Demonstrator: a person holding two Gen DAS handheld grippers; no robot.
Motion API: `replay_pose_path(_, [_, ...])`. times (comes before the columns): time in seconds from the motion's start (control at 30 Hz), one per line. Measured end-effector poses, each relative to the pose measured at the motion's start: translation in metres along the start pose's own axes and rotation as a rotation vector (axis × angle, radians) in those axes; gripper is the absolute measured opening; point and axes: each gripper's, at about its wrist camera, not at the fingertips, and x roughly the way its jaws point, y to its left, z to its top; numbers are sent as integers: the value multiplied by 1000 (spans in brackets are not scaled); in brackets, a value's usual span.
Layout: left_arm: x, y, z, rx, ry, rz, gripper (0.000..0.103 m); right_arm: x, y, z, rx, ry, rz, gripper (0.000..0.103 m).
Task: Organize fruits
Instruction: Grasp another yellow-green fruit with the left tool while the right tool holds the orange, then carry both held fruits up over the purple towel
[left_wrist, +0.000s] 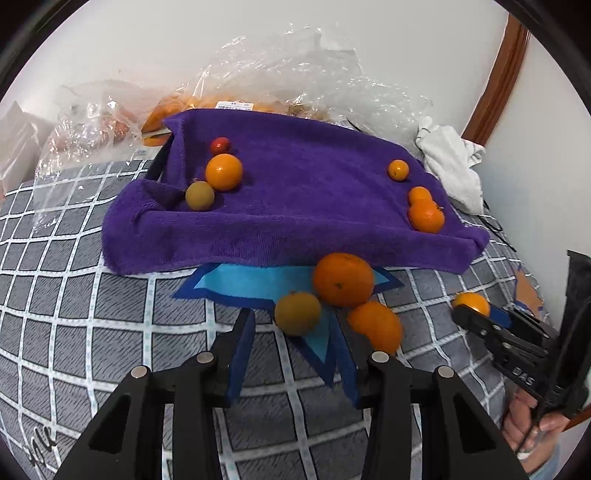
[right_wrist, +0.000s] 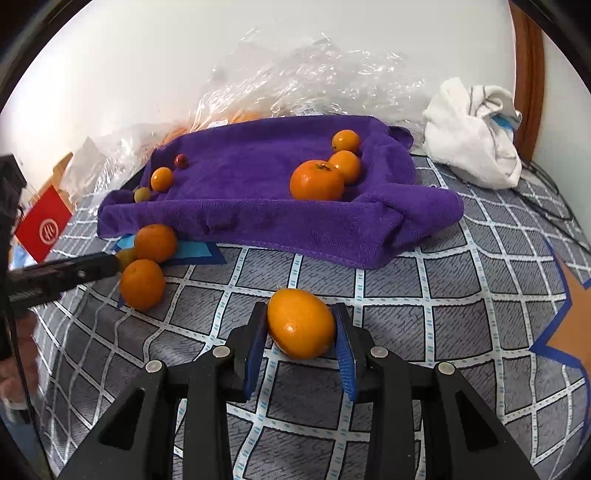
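Right gripper: both blue pads pressed to the flanks of a small oval orange fruit; grasping it.
Held fruit, position: between the right fingertips, just over the checked grey cover; whether it rests on the cover cannot be told.
Held fruit, handling: judged light, firm, with a smooth glossy skin that may slip; the rounded sides give little flat for the pads, so a hold across the widest middle is safest, and hard squeezing may bruise it.
Left gripper: fingers spread wide, grasping nothing.
Ahead of left fingertips: a dull yellow-green fruit just beyond the gap; a large orange past it; a third orange touching or nearly touching the right-hand finger.
Loose trio, handling: round and free to roll on the soft cover; approach squarely, pads at the equator.
Under the trio: a blue star patch.
Farther out: a purple towel draped over a raised tray-like form.
On towel, left of fingers: orange, greenish fruit and small red fruit, clustered.
On towel, right of fingers: three orange fruits near the far-right edge.
Beyond towel: clear plastic bags; a white cloth to the right.
Task progress: judged partway, four fruits off the towel.
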Motion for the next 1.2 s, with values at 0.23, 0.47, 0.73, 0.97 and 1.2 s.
replay_pose_path(0.23, [13, 0, -2, 19, -43, 0, 30, 0, -6, 0, 35, -4, 37, 35])
replay_pose_path(0.47, [6, 0, -6, 27, -70, -26, 27, 1, -5, 0, 34, -3, 33, 35])
replay_pose_path(0.73, [-13, 8, -7, -6, -148, -54, 27, -1, -6, -1, 43, -9, 30, 35])
replay_pose_path(0.97, [-23, 12, -4, -31, -212, -54, 27, -8, -16, -3, 88, -44, 40, 35])
replay_pose_path(1.2, [-24, 21, 0, -67, -227, -35, 27, -16, -23, -1, 129, -28, 67, 35])
